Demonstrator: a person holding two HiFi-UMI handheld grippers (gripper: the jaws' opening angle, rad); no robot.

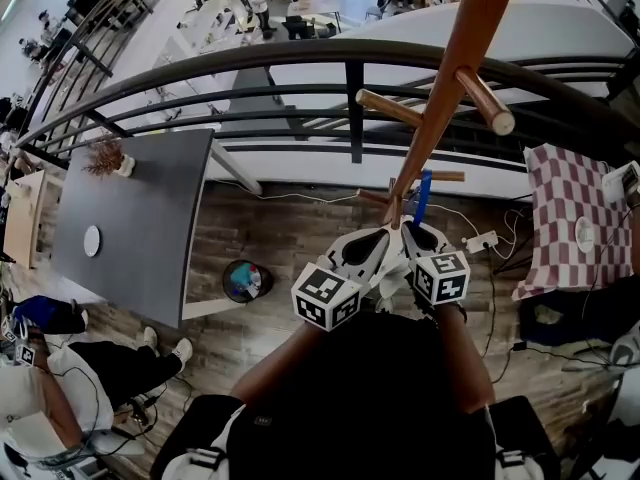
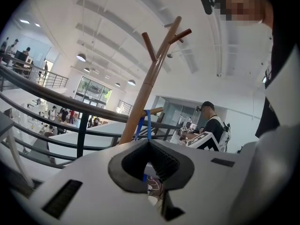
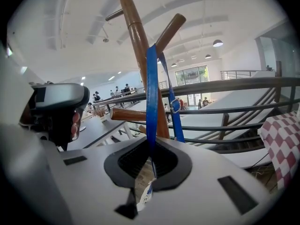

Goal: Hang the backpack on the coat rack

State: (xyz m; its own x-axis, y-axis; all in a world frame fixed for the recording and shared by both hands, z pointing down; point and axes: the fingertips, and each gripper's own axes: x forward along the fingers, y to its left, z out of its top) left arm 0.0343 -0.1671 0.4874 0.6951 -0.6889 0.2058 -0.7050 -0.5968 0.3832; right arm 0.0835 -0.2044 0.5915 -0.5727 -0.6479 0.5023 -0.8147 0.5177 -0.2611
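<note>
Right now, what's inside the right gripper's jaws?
The blue strap, pinched in the right gripper, rising in front of the coat rack. Where the strap leads below is hidden by the gripper's body.

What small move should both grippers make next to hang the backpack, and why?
Probably lift the blue strap higher and over a peg: both the left gripper and right gripper pinch it beside the coat rack, but the loop seems not yet hooked.
</note>
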